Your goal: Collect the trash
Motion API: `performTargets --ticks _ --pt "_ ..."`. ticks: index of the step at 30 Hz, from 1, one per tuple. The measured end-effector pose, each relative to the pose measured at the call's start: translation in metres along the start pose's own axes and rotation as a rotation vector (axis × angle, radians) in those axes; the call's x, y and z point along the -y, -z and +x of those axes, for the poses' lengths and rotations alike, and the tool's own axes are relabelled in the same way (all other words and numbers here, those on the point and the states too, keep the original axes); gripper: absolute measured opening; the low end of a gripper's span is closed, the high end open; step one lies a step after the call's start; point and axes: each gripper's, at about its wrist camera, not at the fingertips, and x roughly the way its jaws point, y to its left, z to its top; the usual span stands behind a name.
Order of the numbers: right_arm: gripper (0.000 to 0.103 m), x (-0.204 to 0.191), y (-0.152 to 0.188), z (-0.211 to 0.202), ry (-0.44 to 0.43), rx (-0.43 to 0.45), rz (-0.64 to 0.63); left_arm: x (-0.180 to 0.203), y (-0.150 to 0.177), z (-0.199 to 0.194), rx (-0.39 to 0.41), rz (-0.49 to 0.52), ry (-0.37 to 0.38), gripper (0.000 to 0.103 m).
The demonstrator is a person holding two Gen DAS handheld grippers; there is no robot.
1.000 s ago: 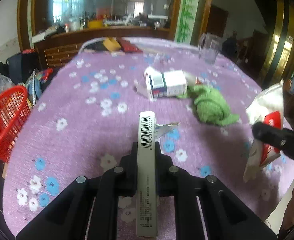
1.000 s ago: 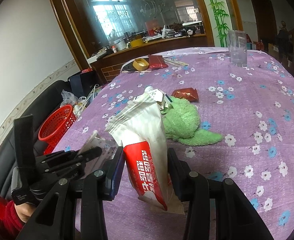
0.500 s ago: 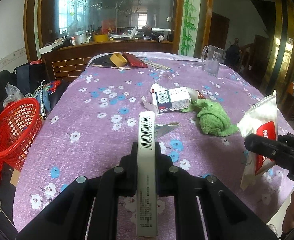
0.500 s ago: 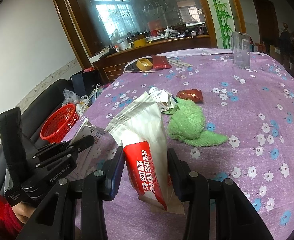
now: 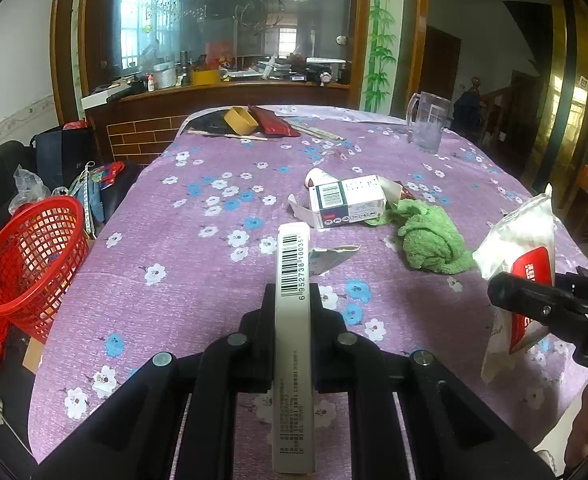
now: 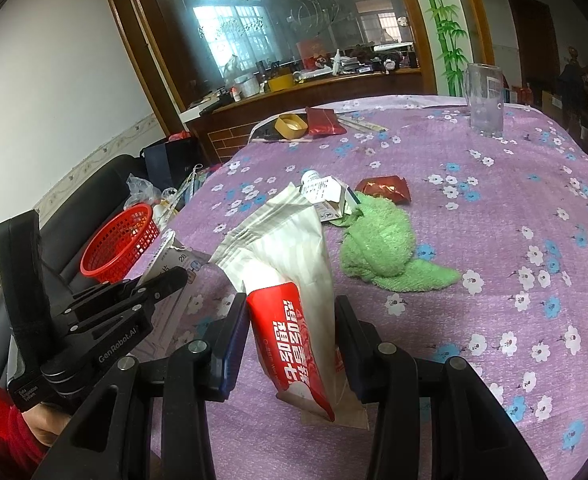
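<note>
— What do we have in hand right now?

— Our left gripper (image 5: 292, 300) has its jaws clamped on a thin white box (image 5: 293, 320), the barcode side facing up and the box running straight out between the fingers, so it cannot swing on the way to the bin. Our right gripper (image 6: 290, 344) is pinched on a white and red bag (image 6: 290, 284), held near its bottom so the crumpled top stands upright and clear of the table (image 5: 182, 280).

— And where does it go?

— We judge the red basket (image 5: 30, 256) is the bin: it sits off the table's left edge, lower than the top, so the left load is nearest.

— What is left to pick?

— An opened carton (image 5: 346, 200) lies toward the middle of the table, touching a green cloth (image 5: 434, 240); a torn scrap (image 5: 330, 258) lies just beyond the box tip, and a red wrapper (image 6: 384, 189) rests behind the cloth. With both grippers full, we think those wait.
</note>
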Motion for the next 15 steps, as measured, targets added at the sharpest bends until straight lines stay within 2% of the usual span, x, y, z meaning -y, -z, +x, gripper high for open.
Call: performTargets --ticks 15 --pt "0.046 -0.0009 0.001 0.0035 -0.002 -0.01 -0.002 -0.002 0.0001 -0.0018 0.004 -0.001 -0.002 0.012"
